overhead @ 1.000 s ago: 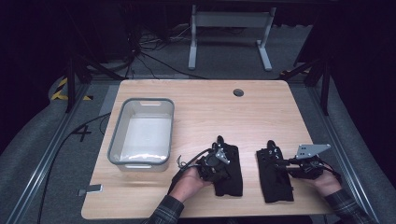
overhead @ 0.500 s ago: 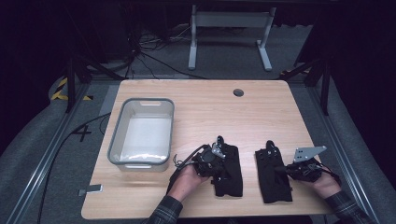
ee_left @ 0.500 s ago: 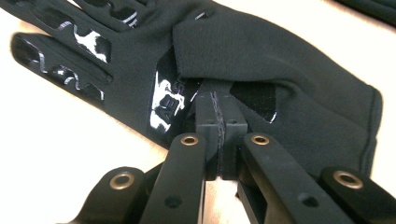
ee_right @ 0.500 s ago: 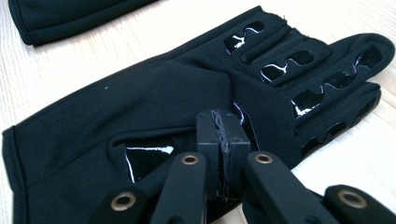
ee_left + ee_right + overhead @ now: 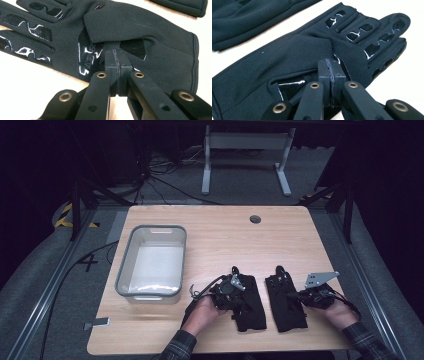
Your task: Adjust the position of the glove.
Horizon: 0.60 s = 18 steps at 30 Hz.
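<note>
Two black fabric gloves are lying flat and side by side on the pale wood-grain table, near its front edge. The left glove and the right glove are lying slightly apart, with fingers pointing away from the person. Both are made of smooth, matte stretch fabric with glossy, irregular grip patches on the palm and fingers.

The left gripper is resting on the left glove, its jaws pressed together with no visible gap, tips sitting at a raised fold of fabric beside a printed palm patch; whether fabric is pinched cannot be told. The right gripper is resting on the right glove, its jaws likewise closed tight, tips against the palm.

A rectangular, translucent grey-rimmed bin with rounded corners is standing to the left.
</note>
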Available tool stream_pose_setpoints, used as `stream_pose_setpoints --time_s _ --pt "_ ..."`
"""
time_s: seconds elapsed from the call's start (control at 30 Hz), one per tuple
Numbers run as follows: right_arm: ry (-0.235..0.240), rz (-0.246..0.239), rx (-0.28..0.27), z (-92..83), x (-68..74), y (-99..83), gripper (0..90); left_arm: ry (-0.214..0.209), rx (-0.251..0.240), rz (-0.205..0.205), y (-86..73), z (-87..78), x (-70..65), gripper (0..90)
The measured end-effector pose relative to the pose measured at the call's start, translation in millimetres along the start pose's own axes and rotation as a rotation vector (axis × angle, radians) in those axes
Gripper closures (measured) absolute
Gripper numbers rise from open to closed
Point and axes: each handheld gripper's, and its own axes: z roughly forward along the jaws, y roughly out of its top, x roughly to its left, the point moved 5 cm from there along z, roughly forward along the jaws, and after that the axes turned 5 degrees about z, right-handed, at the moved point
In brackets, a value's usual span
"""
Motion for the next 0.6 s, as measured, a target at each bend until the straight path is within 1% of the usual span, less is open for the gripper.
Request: stream_pose_setpoints --time_s 0.13,0.33,0.47,0.5,0.57,0.6 --pt "-0.012 -0.002 -0.003 3.9 -1.1 4.5 90.0 0.001 0.001 0.007 0.5 0.1 0.4 89.8" --pt "-0.016 -0.004 -0.005 8.4 -0.2 9.4 90.0 0.002 0.006 0.026 2.8 1.1 1.2 89.8" --pt "-0.015 -0.012 -0.003 11.1 1.7 12.4 90.0 0.001 0.01 0.028 5.9 2.8 2.9 89.8" --pt "-0.014 -0.012 -0.004 11.6 2.1 12.8 90.0 -0.001 0.011 0.039 7.5 3.6 3.7 89.8" --pt "-0.007 -0.008 -0.007 12.8 2.7 13.6 90.0 0.011 0.02 0.053 10.1 4.3 5.1 89.8" --pt "-0.007 -0.006 -0.007 12.9 2.6 13.8 90.0 0.015 0.016 0.055 11.2 5.2 5.5 89.8"
